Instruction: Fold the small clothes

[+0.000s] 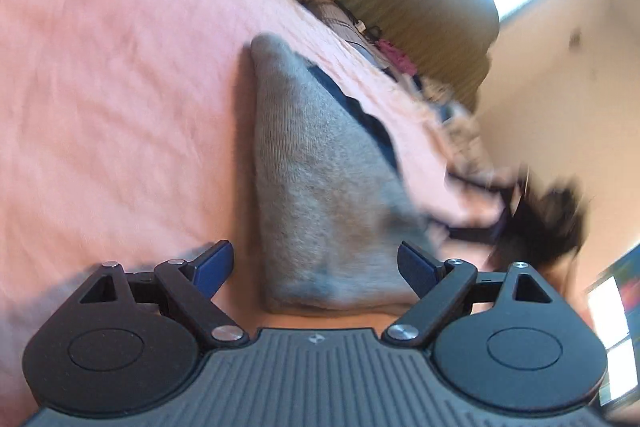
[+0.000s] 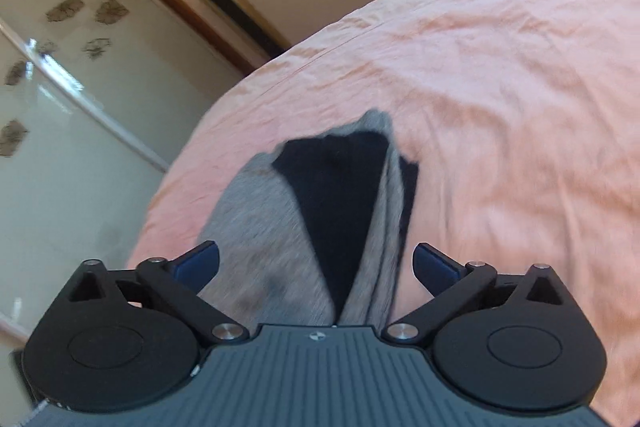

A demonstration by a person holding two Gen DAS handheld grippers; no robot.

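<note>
In the left wrist view, the pink bed sheet (image 1: 100, 87) fills the left half of the frame. At the centre lies the grey garment (image 1: 320, 187), a small knitted piece with a dark blue lining showing along its right edge. The left gripper (image 1: 316, 263) stands at the bottom with its jaws wide apart; the near end of the garment lies between the blue fingers (image 1: 214, 263), but the pads do not press it, so nothing is held. At the right edge a dark blurred shape is too unclear to name.

In the right wrist view, the same grey garment (image 2: 260, 235) lies at the lower centre on the sheet (image 2: 500, 87), with the dark inside open like a wedge. The right gripper (image 2: 316, 265) is also fully open and holds nothing.

I judge that the fold is set down and needs tidying. To do it well, each gripper should take one near corner, only the top layer, and keep the edges aligned.

The long axis of the garment runs from the bottom of the frame upward, and its narrow tip points to the upper centre.
</note>
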